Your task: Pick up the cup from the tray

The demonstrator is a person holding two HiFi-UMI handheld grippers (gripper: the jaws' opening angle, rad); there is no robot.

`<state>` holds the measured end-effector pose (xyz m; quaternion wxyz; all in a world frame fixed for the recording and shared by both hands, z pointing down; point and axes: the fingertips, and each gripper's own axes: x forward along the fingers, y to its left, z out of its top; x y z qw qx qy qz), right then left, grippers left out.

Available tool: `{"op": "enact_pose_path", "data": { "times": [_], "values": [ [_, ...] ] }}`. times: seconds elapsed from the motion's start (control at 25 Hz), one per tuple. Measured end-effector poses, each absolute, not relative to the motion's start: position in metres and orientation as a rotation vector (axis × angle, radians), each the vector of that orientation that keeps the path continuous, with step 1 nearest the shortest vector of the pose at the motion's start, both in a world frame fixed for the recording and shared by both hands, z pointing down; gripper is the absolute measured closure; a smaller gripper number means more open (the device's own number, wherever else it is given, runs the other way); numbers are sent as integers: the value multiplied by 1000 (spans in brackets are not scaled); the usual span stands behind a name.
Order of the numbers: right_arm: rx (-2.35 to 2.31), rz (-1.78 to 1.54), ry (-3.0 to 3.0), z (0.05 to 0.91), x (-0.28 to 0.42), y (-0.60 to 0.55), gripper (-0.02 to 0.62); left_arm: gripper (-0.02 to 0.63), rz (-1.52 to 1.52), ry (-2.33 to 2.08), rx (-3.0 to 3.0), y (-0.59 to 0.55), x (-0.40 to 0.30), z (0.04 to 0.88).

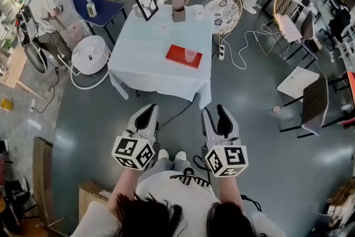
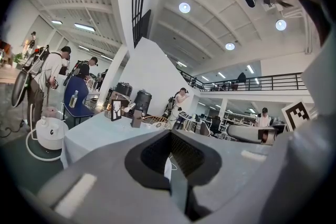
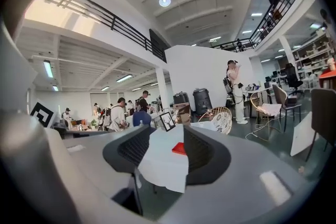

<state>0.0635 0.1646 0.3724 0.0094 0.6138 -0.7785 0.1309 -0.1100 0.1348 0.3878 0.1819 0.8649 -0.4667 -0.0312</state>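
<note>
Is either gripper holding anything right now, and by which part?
Nothing is held. The left gripper has its jaws shut and empty; the right gripper has its jaws apart and empty. The translucent cup stands untouched on the flat red tray.

The left gripper [image 1: 147, 111] shows jaws together, the right gripper [image 1: 219, 112] jaws apart and empty — both side by side.

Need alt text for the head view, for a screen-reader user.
Looking down: a red tray holding a clear cup sits on a white-clothed table ahead. The left tool and right tool are held low over the grey floor, short of the table, touching nothing.
</note>
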Motion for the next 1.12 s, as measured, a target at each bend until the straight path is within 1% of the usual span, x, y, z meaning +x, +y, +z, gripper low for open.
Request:
{"op": "enact_pose_path", "data": {
  "times": [0.04,0.08,0.28,0.84,0.96,1.12],
  "values": [
    [1891,409,-2451,373,63,164,352,606,-88,-1318,2442,135,-108,388],
    [1872,397,-2462,374,62,162,319,606,-87,-1319,2442,134,-106,388],
    [1792,318,-2485,379,64,155,249,606,-78,-1332,2437,129,-96,389],
    [1751,296,-2475,389,93,140,233,606,-67,-1363,2433,119,-64,391],
    [1749,272,-2480,392,92,134,201,606,-74,-1360,2437,111,-62,391],
    [1726,267,-2476,401,88,121,184,606,-74,-1359,2437,96,-62,394]
  ]
}}
